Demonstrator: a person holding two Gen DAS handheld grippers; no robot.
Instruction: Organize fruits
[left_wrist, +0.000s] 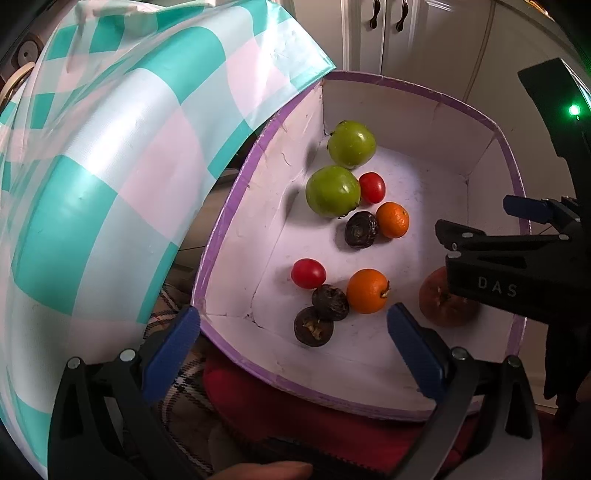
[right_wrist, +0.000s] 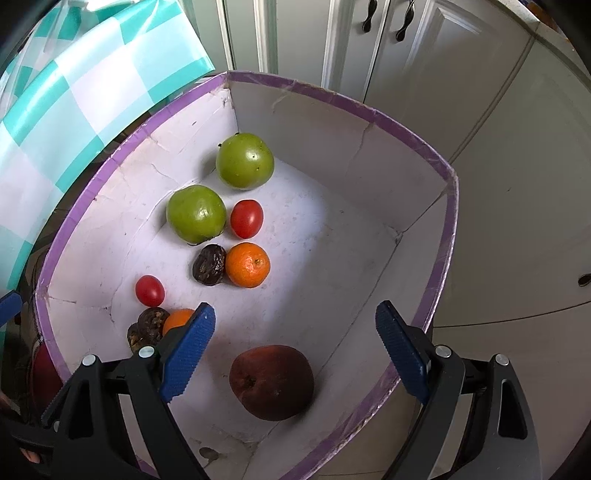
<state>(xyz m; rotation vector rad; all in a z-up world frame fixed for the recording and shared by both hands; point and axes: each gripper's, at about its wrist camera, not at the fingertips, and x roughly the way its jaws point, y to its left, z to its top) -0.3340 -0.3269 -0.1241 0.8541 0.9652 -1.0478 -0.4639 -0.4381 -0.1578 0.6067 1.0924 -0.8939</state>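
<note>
Fruits lie loose on the floor of a white cardboard box with a purple-taped rim (right_wrist: 439, 258), its inner walls creased and cracked. Two green round fruits (right_wrist: 244, 160) (right_wrist: 195, 213) sit toward the far left corner, a red cherry tomato (right_wrist: 246, 218) just beside the nearer one. A small orange mandarin (right_wrist: 247, 264) touches a dark wrinkled fruit (right_wrist: 209, 264). Nearer the left wall are a second red cherry tomato (left_wrist: 308, 273), a second mandarin (left_wrist: 367, 291) and two more dark wrinkled fruits (left_wrist: 330, 302) (left_wrist: 314, 326), clustered close. A large brownish-red fruit (right_wrist: 271, 382) rests apart at the near right; the box floor's middle and right side are bare.

A glossy teal, pink and white checked plastic sheet (left_wrist: 103, 192) overhangs the box's left rim. White cabinet doors with dark handles (right_wrist: 384, 18) stand behind. Plaid cloth (left_wrist: 181, 384) and red fabric (left_wrist: 280, 417) lie under the box's near edge.

Left hand-held gripper (left_wrist: 291, 350) is spread wide at the near rim, holding nothing. Right hand-held gripper (right_wrist: 295, 350) is likewise wide open above the brownish-red fruit, its blue ribbed pads (right_wrist: 188, 349) clear of it.
</note>
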